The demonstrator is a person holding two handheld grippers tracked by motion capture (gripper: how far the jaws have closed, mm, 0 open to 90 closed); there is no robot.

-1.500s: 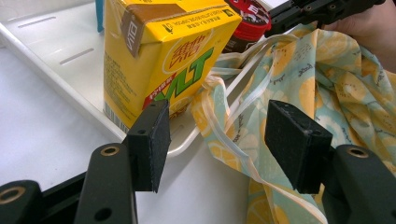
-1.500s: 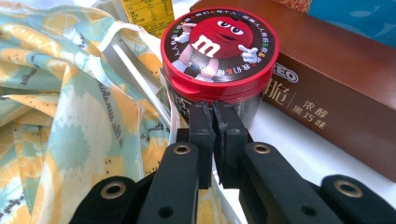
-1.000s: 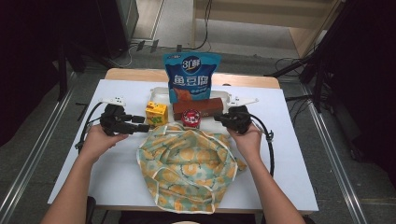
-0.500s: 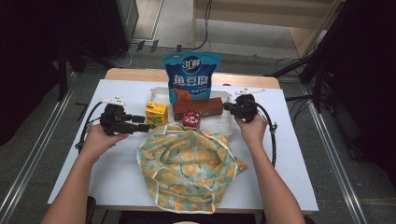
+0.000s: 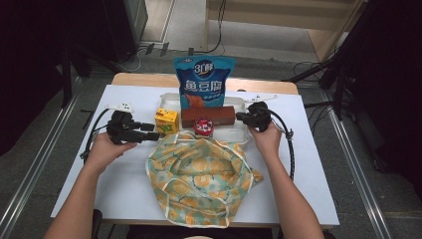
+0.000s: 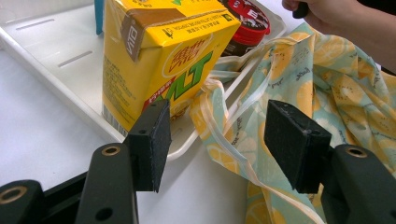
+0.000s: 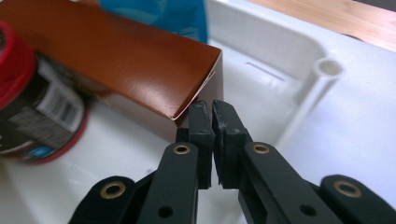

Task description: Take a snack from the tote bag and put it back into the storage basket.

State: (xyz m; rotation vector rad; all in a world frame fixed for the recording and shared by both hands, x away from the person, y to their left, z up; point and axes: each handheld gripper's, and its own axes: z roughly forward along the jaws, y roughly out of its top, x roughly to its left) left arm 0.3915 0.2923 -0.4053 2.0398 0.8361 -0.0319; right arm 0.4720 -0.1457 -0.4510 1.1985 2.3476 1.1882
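Right gripper view puts my right gripper (image 7: 213, 109) at the near end of a brown box (image 7: 107, 60), its jaws clenched together with nothing between them; I cannot tell whether the tips touch the box. That box lies in a white tray (image 7: 280, 56), beside a red-lidded jar (image 7: 32, 93) and in front of a blue bag (image 7: 154, 14).

From the high view, the tray (image 5: 238, 135) sits at the far middle of the white table (image 5: 124, 189), the blue bag (image 5: 204, 82) standing upright in it.

My left gripper (image 6: 217, 135) is released, jaws wide apart (the cloth bag's edge runs between them, untouched). A yellow juice carton (image 6: 159, 56) stands just beyond its left pad, and the flowery cloth bag (image 5: 199, 174) is spread on the table nearest me.
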